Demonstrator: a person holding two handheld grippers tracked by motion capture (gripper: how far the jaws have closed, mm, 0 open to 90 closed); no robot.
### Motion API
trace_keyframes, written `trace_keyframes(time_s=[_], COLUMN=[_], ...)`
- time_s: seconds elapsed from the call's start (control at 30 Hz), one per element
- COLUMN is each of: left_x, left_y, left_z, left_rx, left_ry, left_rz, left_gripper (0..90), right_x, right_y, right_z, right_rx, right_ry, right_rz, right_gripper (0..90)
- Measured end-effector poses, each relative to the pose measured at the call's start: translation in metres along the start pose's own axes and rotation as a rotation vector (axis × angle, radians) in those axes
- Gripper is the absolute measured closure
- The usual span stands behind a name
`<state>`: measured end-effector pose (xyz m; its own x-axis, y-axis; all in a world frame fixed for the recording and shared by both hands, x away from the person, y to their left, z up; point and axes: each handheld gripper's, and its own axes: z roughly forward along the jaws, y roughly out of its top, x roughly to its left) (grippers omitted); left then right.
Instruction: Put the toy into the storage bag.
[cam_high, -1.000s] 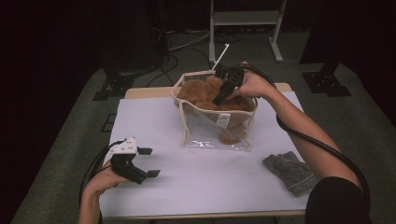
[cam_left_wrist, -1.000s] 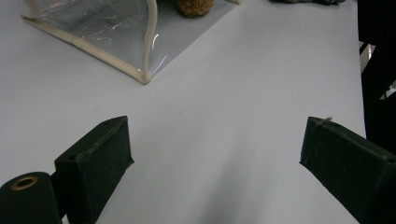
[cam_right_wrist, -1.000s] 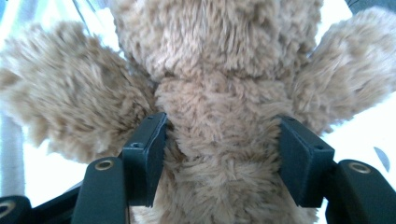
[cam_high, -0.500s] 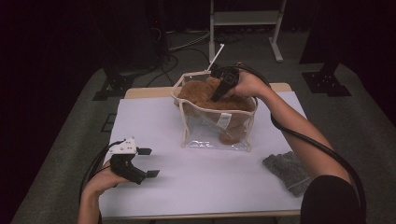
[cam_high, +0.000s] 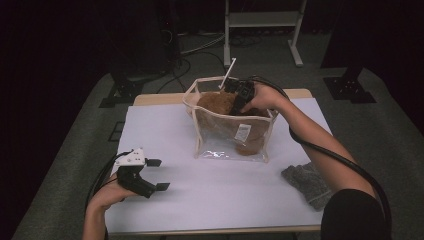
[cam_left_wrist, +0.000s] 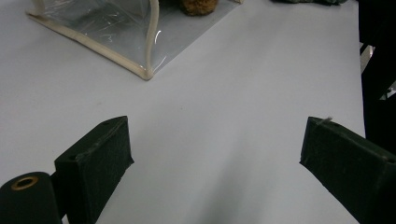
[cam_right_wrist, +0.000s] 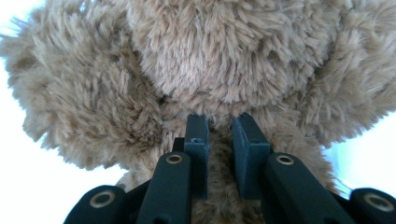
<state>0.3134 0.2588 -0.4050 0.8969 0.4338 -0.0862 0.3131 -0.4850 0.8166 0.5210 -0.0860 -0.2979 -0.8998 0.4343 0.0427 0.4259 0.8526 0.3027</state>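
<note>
A clear bag with cream edging stands open at the back middle of the white table. Inside it sits a brown plush toy. My right gripper reaches down into the bag's mouth from the right. In the right gripper view its jaws have just been closing and now pinch a tuft of the plush toy between the pads of the right gripper. My left gripper rests at the front left of the table, open, with nothing between its jaws. The bag's corner lies ahead of it.
A grey cloth lies crumpled near the table's front right, under the right forearm. A white strap sticks up from the bag's back rim. Behind the table stand a white frame and dark stands on the floor.
The right hand has sunk a little deeper into the bag onto the plush toy. The left gripper has stayed where it was.
</note>
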Motion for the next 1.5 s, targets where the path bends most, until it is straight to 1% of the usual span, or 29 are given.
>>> trace_keyframes(time_s=[0.07,0.1,0.13,0.17,0.2,0.23,0.27,0.3,0.37,0.43,0.53,0.57,0.6,0.63,0.67,0.7,0.73,0.77,0.8,0.87,0.93,1.07,1.2,1.27,1.33,1.37,1.4,1.47,1.5], left_x=[0.000,0.000,0.000,0.000,-0.001,-0.001,-0.002,-0.002,-0.002,-0.002,-0.002,-0.002,-0.002,-0.002,-0.002,-0.002,-0.002,-0.002,-0.002,-0.002,-0.002,-0.002,-0.003,-0.003,-0.003,-0.003,-0.003,-0.003,-0.003], left_y=[0.000,0.000,0.000,0.001,0.001,0.001,0.001,0.002,0.002,0.003,0.003,0.003,0.003,0.003,0.003,0.003,0.003,0.003,0.002,0.002,0.002,0.001,0.001,0.001,0.001,0.001,0.001,0.001,0.001], left_z=[0.000,0.000,0.000,0.001,0.001,0.001,0.001,0.001,0.001,0.000,0.000,0.001,0.001,0.001,0.002,0.002,0.002,0.002,0.002,0.001,-0.001,-0.002,0.000,0.000,0.001,0.001,0.001,0.002,0.002], left_rx=[-0.001,0.002,0.001,0.003,0.007,0.007,0.004,0.003,0.000,-0.003,-0.002,-0.002,0.002,0.004,0.005,0.005,0.004,0.005,0.000,0.001,0.000,-0.004,0.001,-0.002,0.000,0.001,0.004,0.005,0.005], left_ry=[-0.001,-0.001,0.000,0.001,-0.001,-0.001,-0.001,-0.001,0.002,0.003,0.005,0.003,0.003,0.004,0.004,0.003,0.003,0.002,0.001,0.003,0.006,0.009,0.007,0.005,0.003,0.001,-0.001,0.000,-0.001], left_rz=[0.000,0.001,0.001,0.005,0.003,0.002,0.000,0.001,-0.002,0.003,0.001,0.001,0.001,0.001,0.002,0.001,0.001,0.003,0.000,0.000,0.001,0.001,-0.003,-0.002,0.000,0.001,0.001,0.001,0.000], left_gripper=[7.8,7.8,7.8,7.8,7.7,7.8,7.8,7.7,7.8,7.8,7.7,7.8,7.8,7.8,7.8,7.8,7.8,7.8,7.8,7.8,7.8,7.8,7.8,7.8,7.8,7.8,7.8,7.8,7.8], right_x=[0.000,0.000,0.000,0.001,0.001,0.001,0.001,0.002,0.005,0.006,0.007,0.007,0.007,0.007,0.007,0.008,0.008,0.009,0.009,0.011,0.011,0.007,0.006,0.006,0.006,0.007,0.007,0.007,0.007], right_y=[0.000,0.000,0.000,0.001,0.002,0.005,0.005,0.006,0.010,0.011,0.016,0.021,0.021,0.028,0.028,0.031,0.033,0.039,0.039,0.041,0.041,0.039,0.037,0.036,0.035,0.032,0.032,0.029,0.026], right_z=[-0.001,-0.004,-0.004,-0.006,-0.011,-0.020,-0.020,-0.024,-0.031,-0.033,-0.038,-0.038,-0.038,-0.036,-0.036,-0.034,-0.032,-0.026,-0.026,-0.016,-0.009,-0.005,-0.002,-0.003,-0.008,-0.014,-0.014,-0.020,-0.027], right_rx=[-0.005,-0.012,-0.012,-0.023,-0.036,-0.061,-0.061,-0.066,-0.090,-0.098,-0.156,-0.185,-0.185,-0.200,-0.200,-0.211,-0.218,-0.196,-0.196,-0.155,-0.128,-0.100,-0.070,-0.078,-0.095,-0.111,-0.111,-0.132,-0.154], right_ry=[0.000,-0.001,-0.001,0.002,-0.003,-0.005,-0.005,-0.008,-0.011,-0.016,-0.024,-0.035,-0.035,-0.035,-0.035,-0.045,-0.043,-0.043,-0.043,-0.050,-0.048,-0.031,-0.033,-0.032,-0.027,-0.031,-0.031,-0.020,-0.020], right_rz=[-0.001,-0.007,-0.007,-0.006,-0.009,-0.017,-0.017,-0.020,-0.034,-0.037,-0.033,-0.028,-0.028,-0.027,-0.027,-0.024,-0.024,-0.027,-0.027,-0.040,-0.038,-0.024,-0.019,-0.019,-0.019,-0.021,-0.021,-0.011,-0.007], right_gripper=[76.2,74.2,74.2,72.6,71.0,67.2,67.2,67.0,65.8,65.3,64.0,64.0,64.0,64.4,64.4,64.4,64.7,64.7,64.7,65.6,66.6,68.1,68.1,66.7,63.9,62.0,62.0,61.2,60.7])
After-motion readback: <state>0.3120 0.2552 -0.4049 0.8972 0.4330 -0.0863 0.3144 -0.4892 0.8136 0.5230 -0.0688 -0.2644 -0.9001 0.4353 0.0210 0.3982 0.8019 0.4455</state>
